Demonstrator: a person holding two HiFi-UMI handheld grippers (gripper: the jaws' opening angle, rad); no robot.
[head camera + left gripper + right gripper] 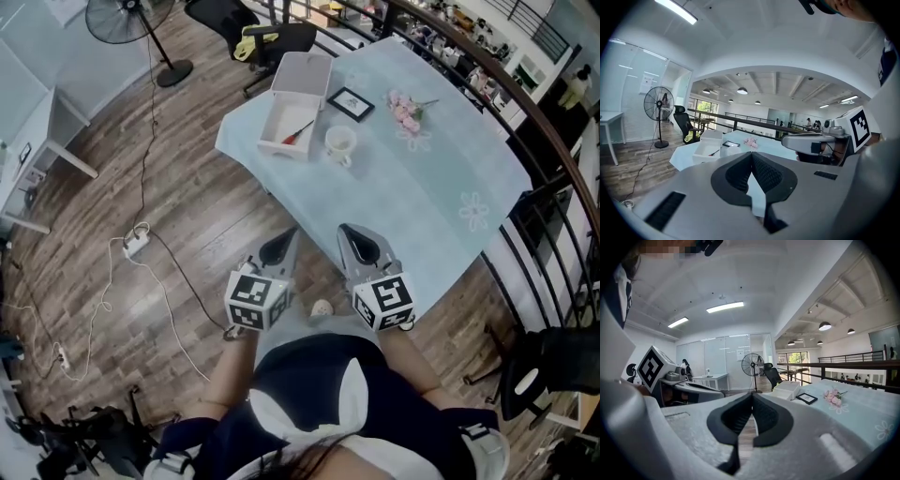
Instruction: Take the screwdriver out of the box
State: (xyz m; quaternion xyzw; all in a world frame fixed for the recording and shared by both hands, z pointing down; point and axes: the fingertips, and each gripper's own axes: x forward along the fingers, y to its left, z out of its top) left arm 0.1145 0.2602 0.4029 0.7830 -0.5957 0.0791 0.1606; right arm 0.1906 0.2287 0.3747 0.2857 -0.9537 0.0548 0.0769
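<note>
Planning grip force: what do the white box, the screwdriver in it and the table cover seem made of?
Box: probably matte white plastic or card; smooth, uniform walls. Screwdriver: red handle, likely plastic; dark thin shaft, likely metal. Table cover: pale blue printed cloth, draping over the edge.

Nothing legible is showing anywhere. The marker cube (255, 302) on the left gripper (278, 248) and its twin on the right gripper (362, 246) are displaying only black-and-white square patterns, no letters. Print on the framed card (351, 103) and the sheets (740, 354) on the glass wall is appearing too small to read.
</note>
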